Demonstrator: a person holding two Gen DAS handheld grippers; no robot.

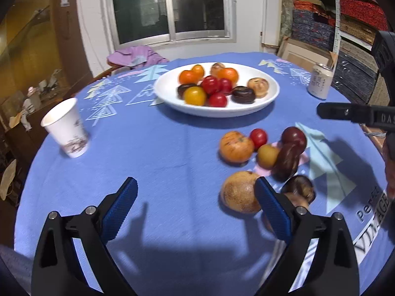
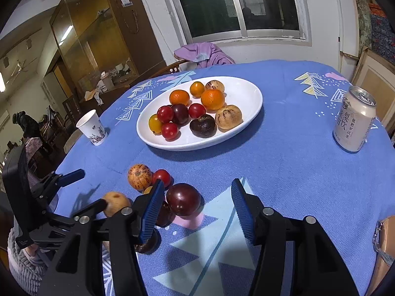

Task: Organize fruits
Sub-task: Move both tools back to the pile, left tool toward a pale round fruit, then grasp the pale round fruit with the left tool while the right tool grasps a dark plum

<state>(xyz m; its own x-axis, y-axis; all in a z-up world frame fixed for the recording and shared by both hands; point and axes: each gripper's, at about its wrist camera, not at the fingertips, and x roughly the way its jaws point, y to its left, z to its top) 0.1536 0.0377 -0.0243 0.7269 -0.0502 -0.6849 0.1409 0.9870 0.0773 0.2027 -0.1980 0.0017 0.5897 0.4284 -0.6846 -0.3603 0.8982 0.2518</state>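
gaping wide, both ribbed blue tongs (image 1: 196, 197) (image 2: 197, 194) empty over round glossy fruit (image 2: 183, 198) w/ woven cloth (image 1: 160, 148).

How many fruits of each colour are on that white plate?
On the plate:
Orange: 3
Red: 3
Tan: 2
Dark: 2
Yellow: 1
Total: 11

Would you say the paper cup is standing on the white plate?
No, the paper cup stands on the blue tablecloth, apart from the white plate, which holds only fruit.
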